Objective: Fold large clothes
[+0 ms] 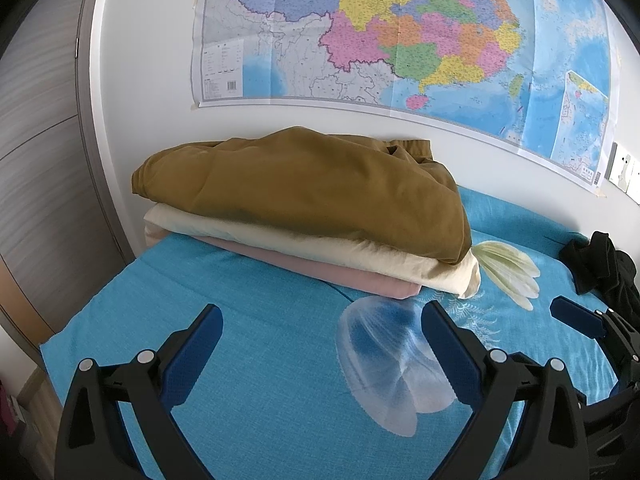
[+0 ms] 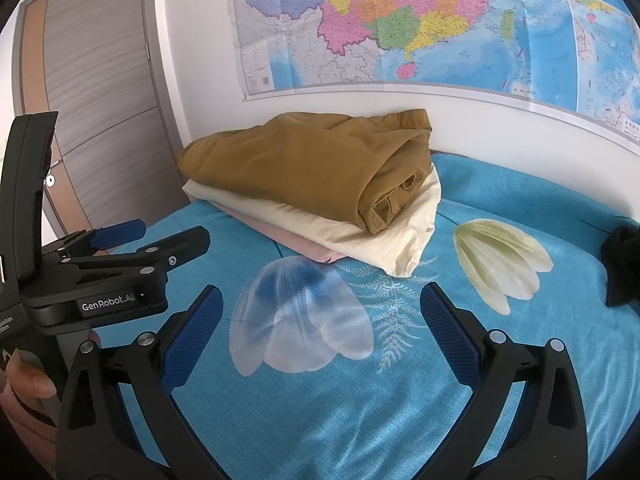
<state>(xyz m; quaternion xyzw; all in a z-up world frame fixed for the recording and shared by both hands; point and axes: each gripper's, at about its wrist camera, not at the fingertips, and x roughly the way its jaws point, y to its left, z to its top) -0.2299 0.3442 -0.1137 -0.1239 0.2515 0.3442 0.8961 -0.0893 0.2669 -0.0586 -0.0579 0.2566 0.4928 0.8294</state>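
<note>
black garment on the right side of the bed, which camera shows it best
The left wrist view. There the black garment lies crumpled on the blue bedsheet, mostly visible beyond the right hand-held gripper. The right wrist view catches only a dark lump cut off at the frame's edge.

"GenRobot.AI" stands in white letters on the black body of the left gripper (image 2: 138, 236), at about nine o'clock in the right wrist view; the wall map (image 2: 400, 20) at twelve o'clock carries print too small to read
</note>
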